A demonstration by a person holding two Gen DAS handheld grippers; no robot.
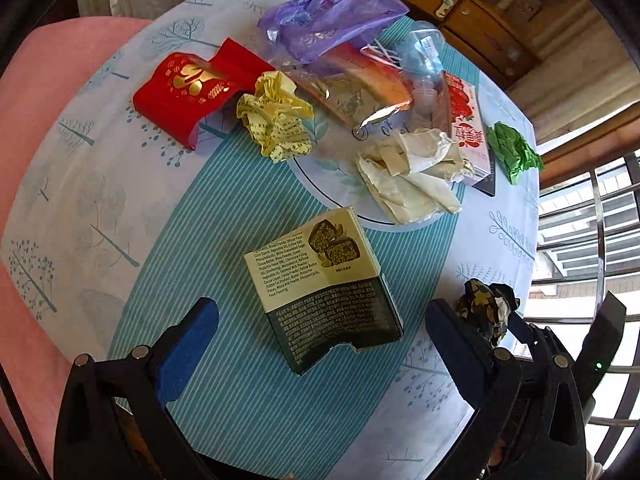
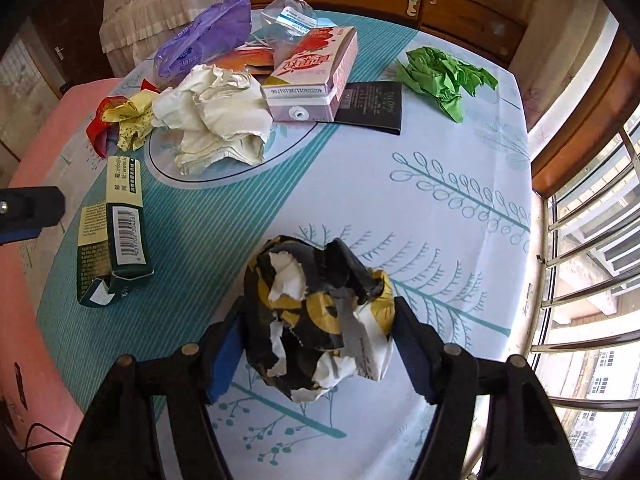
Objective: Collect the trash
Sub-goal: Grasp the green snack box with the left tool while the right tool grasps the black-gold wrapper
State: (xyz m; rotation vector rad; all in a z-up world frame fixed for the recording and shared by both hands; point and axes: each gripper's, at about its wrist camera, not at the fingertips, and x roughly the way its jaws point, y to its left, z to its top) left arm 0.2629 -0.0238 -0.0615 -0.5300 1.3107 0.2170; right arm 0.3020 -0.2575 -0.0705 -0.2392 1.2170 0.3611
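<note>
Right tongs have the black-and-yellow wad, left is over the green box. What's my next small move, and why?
Probably lower and close the left tongs on the dark green box. They are open, with the box lying flat between the fingers, untouched. The right tongs already grip the crumpled black-and-yellow wrapper, so that side is occupied.

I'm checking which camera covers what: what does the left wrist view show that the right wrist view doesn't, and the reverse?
Only the left wrist view shows the open left gripper over the green snack box, whose ingredient panel is readable, and the whole red envelope. Only the right wrist view shows the box's barcode side, the black booklet under the pink carton, and the right gripper closed on the black-and-yellow crumpled wrapper. Both show the white crumpled paper, green crumpled paper and purple bag.
</note>
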